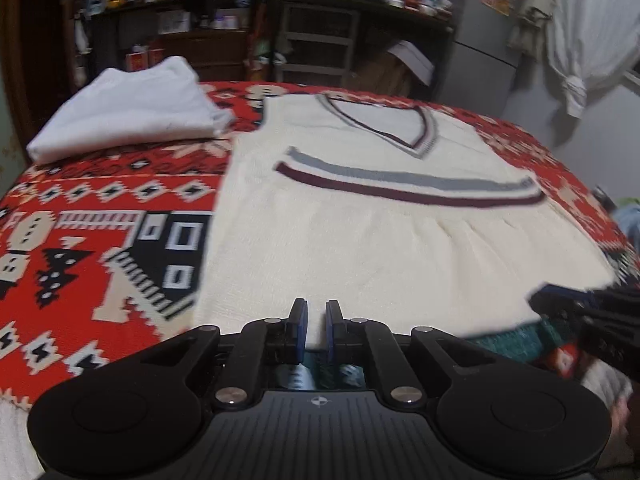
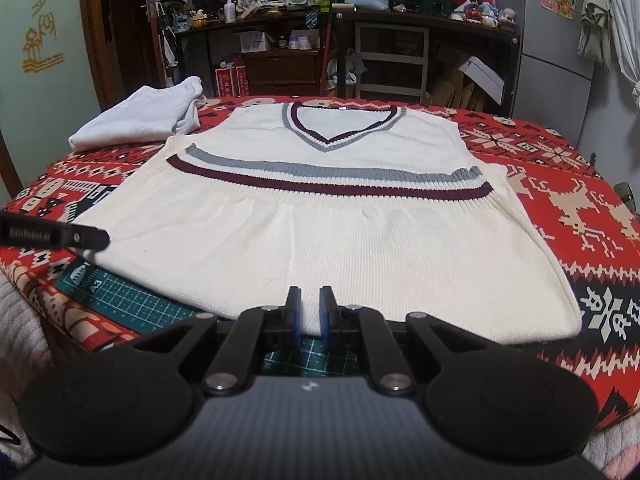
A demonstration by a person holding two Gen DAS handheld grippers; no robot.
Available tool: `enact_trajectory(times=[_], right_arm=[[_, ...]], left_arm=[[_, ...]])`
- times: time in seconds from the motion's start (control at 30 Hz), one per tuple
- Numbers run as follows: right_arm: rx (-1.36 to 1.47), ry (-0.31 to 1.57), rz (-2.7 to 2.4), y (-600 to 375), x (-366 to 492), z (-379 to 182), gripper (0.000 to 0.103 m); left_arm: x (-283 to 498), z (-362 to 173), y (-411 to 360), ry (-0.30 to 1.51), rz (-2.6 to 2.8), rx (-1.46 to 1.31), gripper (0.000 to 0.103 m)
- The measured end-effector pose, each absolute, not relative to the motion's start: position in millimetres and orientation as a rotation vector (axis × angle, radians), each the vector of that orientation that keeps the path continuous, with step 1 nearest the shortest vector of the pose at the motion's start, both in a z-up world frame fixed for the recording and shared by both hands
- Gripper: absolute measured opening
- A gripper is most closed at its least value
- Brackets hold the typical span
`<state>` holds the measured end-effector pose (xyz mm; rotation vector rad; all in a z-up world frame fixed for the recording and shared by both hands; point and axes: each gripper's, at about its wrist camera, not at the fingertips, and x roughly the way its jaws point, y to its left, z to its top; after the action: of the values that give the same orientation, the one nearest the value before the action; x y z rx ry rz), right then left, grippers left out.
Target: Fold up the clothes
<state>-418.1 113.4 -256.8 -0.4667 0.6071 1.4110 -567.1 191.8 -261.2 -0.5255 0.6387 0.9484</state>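
Cream V-neck knit vest (image 2: 320, 232) lies flat on the blanket-covered desk (image 2: 580, 216). Left tongs (image 1: 316, 322) and right tongs (image 2: 310, 310) both slightly parted, grasping nothing, at the hem.

Ribbed knit vest (image 2: 320, 240), matt

Right gripper (image 1: 592, 316) blurred — cut by edge.

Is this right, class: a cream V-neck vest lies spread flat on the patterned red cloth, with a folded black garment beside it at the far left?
Not quite. The folded garment is white, not black, as the right wrist view shows. The cream V-neck vest does lie spread flat on the patterned red cloth, with that garment at its far left.
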Motion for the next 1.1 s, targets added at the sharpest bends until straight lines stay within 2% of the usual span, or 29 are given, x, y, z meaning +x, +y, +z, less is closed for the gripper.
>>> enact_trajectory(times=[0.27, 0.33, 0.8, 1.1], right_arm=[[-0.472, 0.615, 1.404, 115.4, -419.9, -255.9, 0.01], [-0.486, 0.616, 1.417, 115.5, -423.9, -252.6, 0.014], [-0.57, 0.557, 1.56, 128.9, -475.9, -256.4, 0.01], [-0.475, 0.636, 1.363, 109.8, -403.1, -252.1, 0.01]], left_arm=[[-551.9, -262.4, 178.6, 0.654, 0.83, -0.508, 0.008], [-547.6, -262.4, 176.0, 0.656, 0.832, -0.496, 0.008], [-546.0, -266.4, 173.0, 0.66, 0.806, -0.465, 0.01], [-547.2, -266.6, 174.3, 0.653, 0.802, -0.476, 0.01]])
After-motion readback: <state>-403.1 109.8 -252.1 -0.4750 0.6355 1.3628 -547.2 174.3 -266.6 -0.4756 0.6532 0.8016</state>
